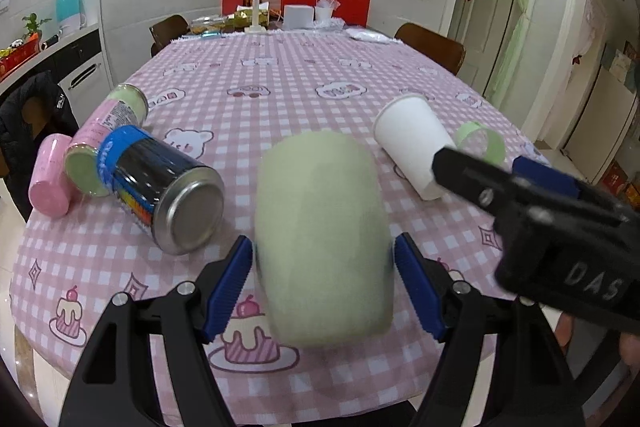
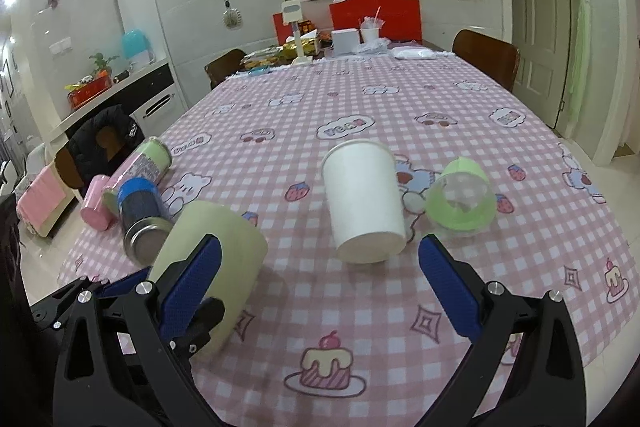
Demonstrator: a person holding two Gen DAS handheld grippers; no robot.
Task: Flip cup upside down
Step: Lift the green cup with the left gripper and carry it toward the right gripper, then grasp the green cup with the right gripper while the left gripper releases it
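The middle and far part of the worktop [image 2: 360, 99] is bare cloth, so a gripper can pass there easily. On the left edge a can [image 1: 160, 187], a long pink and green bottle [image 1: 116, 119] and a small pink cup [image 1: 50, 183] lie close together and block that side. The pale green cup [image 1: 324, 239] fills the gap between the left jaws. To the right, the white paper cup [image 2: 364, 203] and the clear green cup [image 2: 462, 199] stand just beside each other, with a thin gap between.

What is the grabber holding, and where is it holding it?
The left gripper holds the pale green cup by its sides, one blue finger on each. The right gripper is open and holds nothing.
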